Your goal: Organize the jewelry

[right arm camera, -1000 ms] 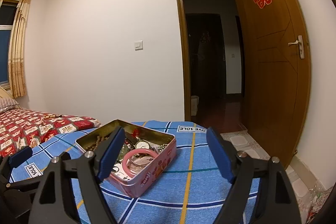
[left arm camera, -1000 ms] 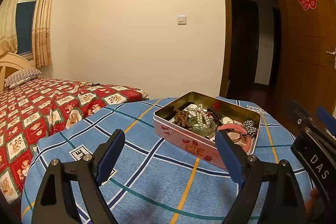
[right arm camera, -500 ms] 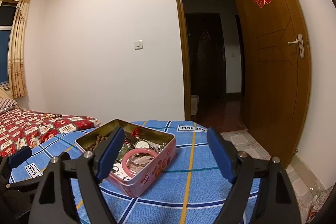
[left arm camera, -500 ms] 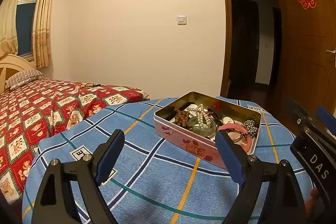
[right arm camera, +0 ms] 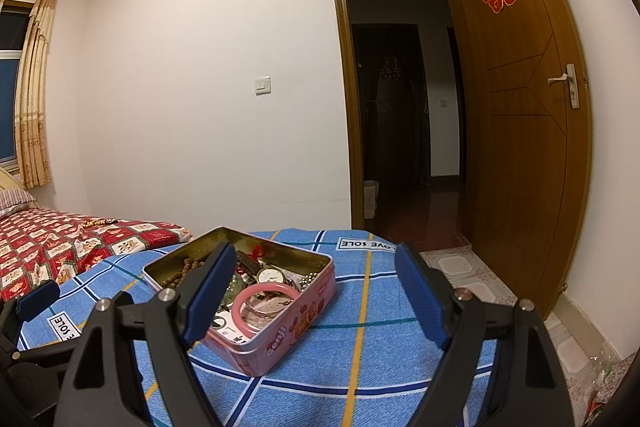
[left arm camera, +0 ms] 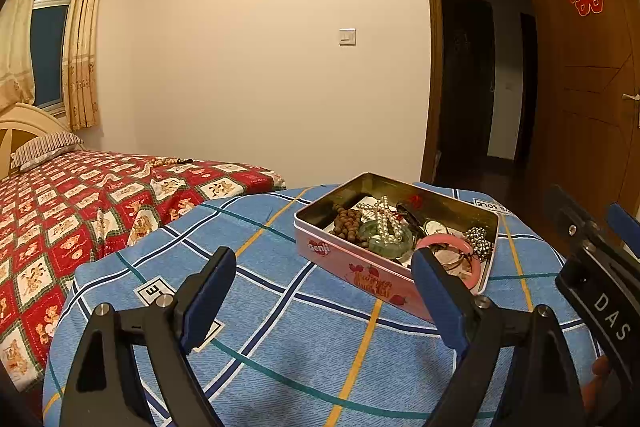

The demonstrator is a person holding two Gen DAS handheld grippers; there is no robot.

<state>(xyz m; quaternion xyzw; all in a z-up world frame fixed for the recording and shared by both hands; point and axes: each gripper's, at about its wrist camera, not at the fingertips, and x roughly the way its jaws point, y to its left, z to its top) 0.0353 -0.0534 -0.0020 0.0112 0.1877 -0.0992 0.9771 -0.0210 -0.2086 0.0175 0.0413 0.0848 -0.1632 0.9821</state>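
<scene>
My right tongs (right arm camera: 316, 291) have just been opening a little wider, with nothing between the pads; nothing else has shifted. My left tongs (left arm camera: 324, 297) hang wide and empty above the blue checked worktop (left arm camera: 280, 347). The pink rectangular tin of jewelry (left arm camera: 360, 267) lies ahead and to their right, its long axis slanting away rightward. From the right tongs it sits ahead-left, nearer, so that hand seems better placed.

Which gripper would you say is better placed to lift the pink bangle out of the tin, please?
Probably the right gripper: the pink bangle lies at the near end of the tin, just ahead of its open, empty jaws. The left gripper sits off to the tin's side.
</scene>
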